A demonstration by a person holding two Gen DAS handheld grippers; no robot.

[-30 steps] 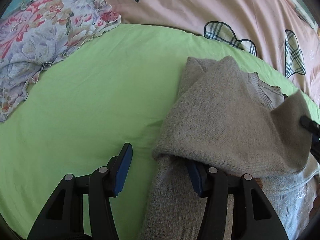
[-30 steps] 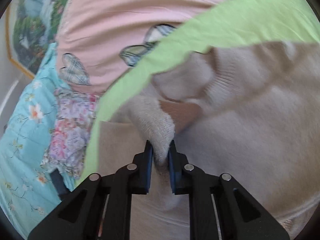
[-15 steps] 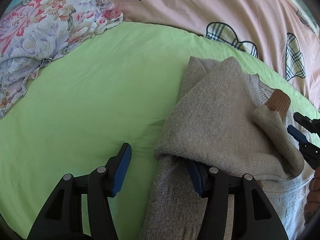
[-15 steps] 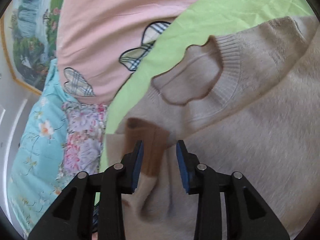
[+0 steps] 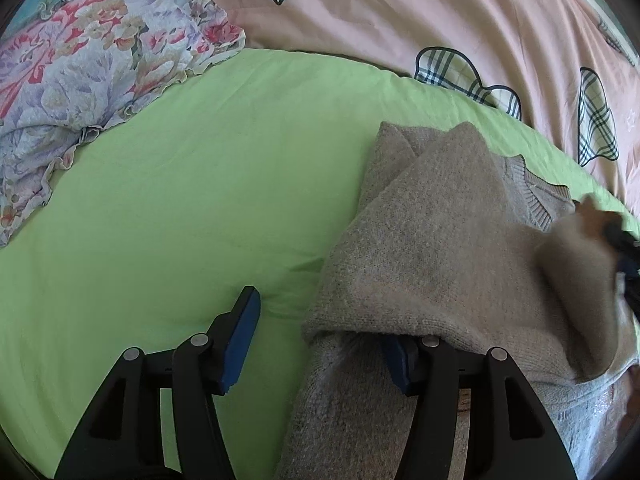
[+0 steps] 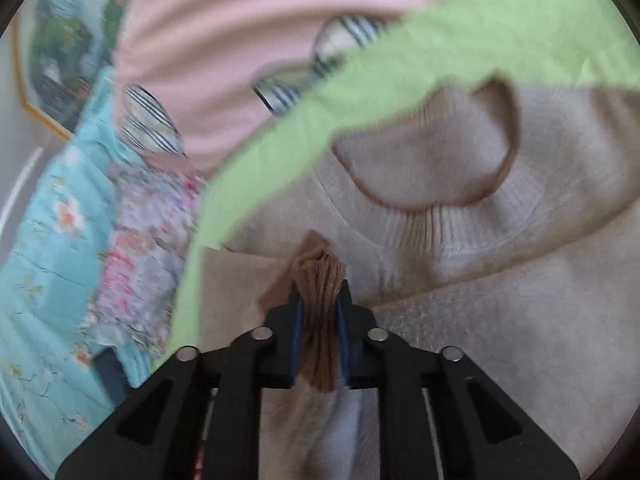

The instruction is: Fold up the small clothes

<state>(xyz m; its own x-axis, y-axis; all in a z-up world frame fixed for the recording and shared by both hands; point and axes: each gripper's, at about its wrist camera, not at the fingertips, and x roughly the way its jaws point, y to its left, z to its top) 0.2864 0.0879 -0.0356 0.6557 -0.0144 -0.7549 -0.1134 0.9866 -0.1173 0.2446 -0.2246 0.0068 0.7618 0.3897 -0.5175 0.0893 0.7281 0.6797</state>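
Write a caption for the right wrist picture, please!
Right gripper closing on the sweater's brown cuff above the green sheet.

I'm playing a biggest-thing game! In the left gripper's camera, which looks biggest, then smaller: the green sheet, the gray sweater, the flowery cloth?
1. green sheet
2. gray sweater, though it lies nearer the camera, which inflates it
3. flowery cloth, partly cut off by the picture's edge
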